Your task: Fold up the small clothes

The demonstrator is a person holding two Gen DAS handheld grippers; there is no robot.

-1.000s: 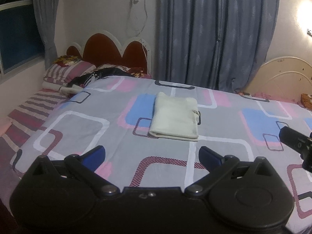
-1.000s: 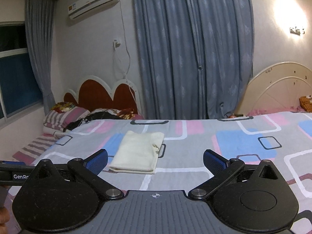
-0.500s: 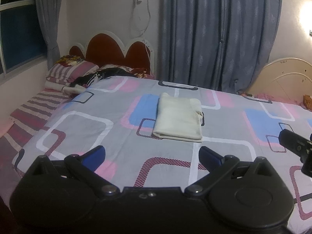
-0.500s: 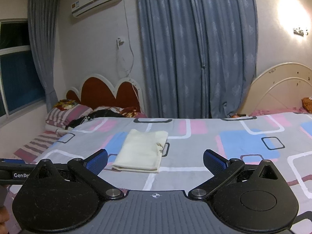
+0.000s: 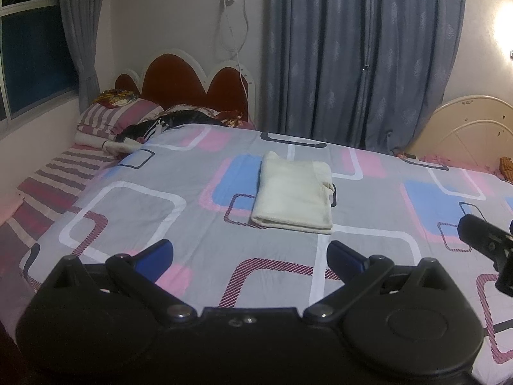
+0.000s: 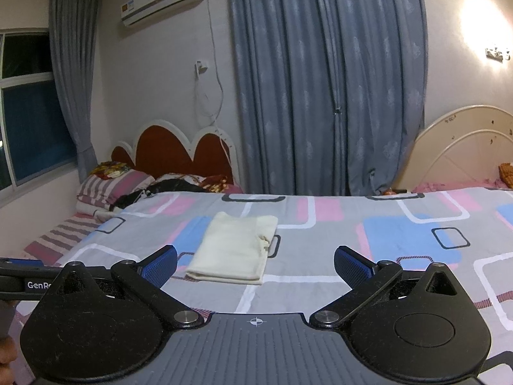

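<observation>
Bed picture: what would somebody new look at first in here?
Most likely the folded cream cloth, a neat pale rectangle lying alone in the middle of the bedspread with its pink, blue and white squares. Next, the two open grippers low in front, the left gripper and the right gripper, both holding nothing. Behind stand a red scalloped headboard and long blue-grey curtains.

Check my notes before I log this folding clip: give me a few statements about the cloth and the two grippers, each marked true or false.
1. The cream cloth lies folded on the bedspread. True.
2. The left gripper grips the cloth. False: it is open and short of it.
3. The right gripper is open and empty. True.
4. The cloth lies on the striped pillow. False: the pillow sits apart, by the headboard.
</observation>
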